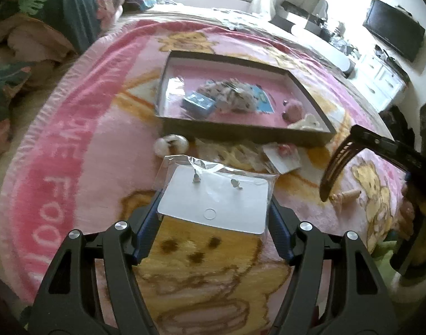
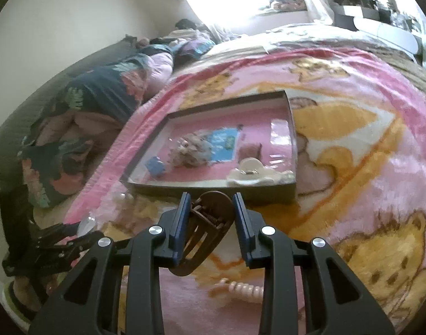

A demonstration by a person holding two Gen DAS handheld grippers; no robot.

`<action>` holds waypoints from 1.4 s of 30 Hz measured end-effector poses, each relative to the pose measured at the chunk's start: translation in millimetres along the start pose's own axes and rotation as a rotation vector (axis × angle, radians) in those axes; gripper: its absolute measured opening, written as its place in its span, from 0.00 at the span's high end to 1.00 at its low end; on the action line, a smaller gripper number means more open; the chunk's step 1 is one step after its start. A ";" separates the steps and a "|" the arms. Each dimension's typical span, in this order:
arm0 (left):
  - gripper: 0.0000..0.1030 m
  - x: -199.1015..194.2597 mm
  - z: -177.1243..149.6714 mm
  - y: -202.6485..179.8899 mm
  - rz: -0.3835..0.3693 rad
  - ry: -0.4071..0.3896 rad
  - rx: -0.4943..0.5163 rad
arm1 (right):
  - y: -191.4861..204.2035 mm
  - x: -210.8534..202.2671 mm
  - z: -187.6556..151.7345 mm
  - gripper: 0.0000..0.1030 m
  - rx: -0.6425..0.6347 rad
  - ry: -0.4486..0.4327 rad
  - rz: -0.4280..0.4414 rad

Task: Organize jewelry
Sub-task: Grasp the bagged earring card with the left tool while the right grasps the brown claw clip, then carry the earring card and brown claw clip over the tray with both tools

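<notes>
Left gripper [image 1: 214,209]: fingers pinching the earring card [image 1: 214,202] by its side edges, lower centre of the left wrist view. Card is in a clear sleeve, two small earrings [image 1: 196,178] pinned near its top edge. Held above the pink bear blanket [image 1: 73,117] on the bed.

Right gripper [image 2: 211,224]: fingers clamped on a brown hair claw clip [image 2: 206,233], centre of the right wrist view. Left pad touches the clip; contact at the right pad I cannot tell. In the left wrist view the same clip hangs at right, teeth pointing down.

Tray [image 1: 305,89], dark shallow box with pink floor, upper centre in both views. Inside: blue box [image 1: 198,103], heap of small bagged items [image 1: 229,96], blue card [image 1: 261,99], pink round piece [image 1: 292,111], white claw clip [image 2: 250,171] against the near wall.

- Tray's near wall sits just beyond both grippers' fingertips.
- Free floor inside the tray: left part and far strip.
- Clutter on the blanket just before the near wall: white fluffy piece [image 1: 171,143], loose packets [image 1: 282,155].
- Coiled peach hair tie [image 2: 243,289] below the right gripper.
- Bedding piled at left frame edge.
</notes>
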State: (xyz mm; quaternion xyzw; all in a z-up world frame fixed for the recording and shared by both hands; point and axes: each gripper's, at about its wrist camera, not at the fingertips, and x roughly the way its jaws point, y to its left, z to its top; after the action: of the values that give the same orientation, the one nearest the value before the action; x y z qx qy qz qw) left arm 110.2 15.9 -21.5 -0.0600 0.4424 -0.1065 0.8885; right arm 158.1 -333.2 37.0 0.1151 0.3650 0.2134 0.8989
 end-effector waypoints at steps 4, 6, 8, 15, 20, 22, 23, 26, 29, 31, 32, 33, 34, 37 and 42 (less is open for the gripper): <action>0.41 -9.3 6.0 7.2 0.012 -0.022 -0.017 | 12.4 -8.0 7.9 0.71 -0.026 -0.025 0.014; 0.41 -14.1 9.3 9.2 0.018 -0.033 -0.017 | 18.1 -11.0 12.2 0.71 -0.037 -0.035 0.020; 0.41 -17.9 13.0 11.1 0.021 -0.043 -0.018 | 23.9 -13.5 15.6 0.71 -0.049 -0.043 0.027; 0.41 -31.3 29.3 15.5 0.033 -0.086 -0.016 | 38.6 -15.6 28.6 0.71 -0.075 -0.056 0.051; 0.41 -35.4 39.1 15.4 0.042 -0.104 -0.011 | 46.8 -15.4 35.0 0.71 -0.094 -0.066 0.055; 0.41 -35.8 43.4 15.5 0.043 -0.108 -0.009 | 48.5 -15.0 38.2 0.71 -0.098 -0.070 0.054; 0.41 -35.7 45.8 15.4 0.045 -0.111 -0.008 | 49.2 -14.9 40.0 0.71 -0.100 -0.072 0.054; 0.41 -35.7 52.9 13.5 0.043 -0.121 -0.003 | 49.8 -14.3 46.0 0.71 -0.103 -0.081 0.051; 0.41 -33.7 61.6 10.7 0.039 -0.127 0.002 | 50.6 -15.0 53.2 0.71 -0.107 -0.094 0.045; 0.41 -32.3 66.6 8.5 0.035 -0.131 0.005 | 49.8 -15.1 59.1 0.71 -0.112 -0.106 0.035; 0.41 -30.8 69.5 7.2 0.032 -0.132 0.007 | 49.5 -15.1 61.9 0.71 -0.114 -0.110 0.031; 0.41 -29.0 73.1 5.3 0.031 -0.134 0.010 | 48.6 -15.3 64.0 0.71 -0.114 -0.114 0.028; 0.41 -28.0 75.0 4.1 0.030 -0.136 0.011 | 47.4 -15.3 67.2 0.71 -0.112 -0.119 0.024; 0.41 -22.8 83.3 -2.8 0.024 -0.137 0.024 | 41.9 -15.9 75.2 0.71 -0.102 -0.138 0.013; 0.41 -12.2 97.1 -12.9 0.013 -0.137 0.043 | 31.0 -18.4 88.4 0.71 -0.075 -0.168 -0.005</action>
State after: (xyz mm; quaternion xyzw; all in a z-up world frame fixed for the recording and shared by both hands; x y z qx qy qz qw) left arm 178.8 7.6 48.9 -0.0453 0.3786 -0.1058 0.9184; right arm 199.3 -319.0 121.9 0.0978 0.2802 0.2143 0.9306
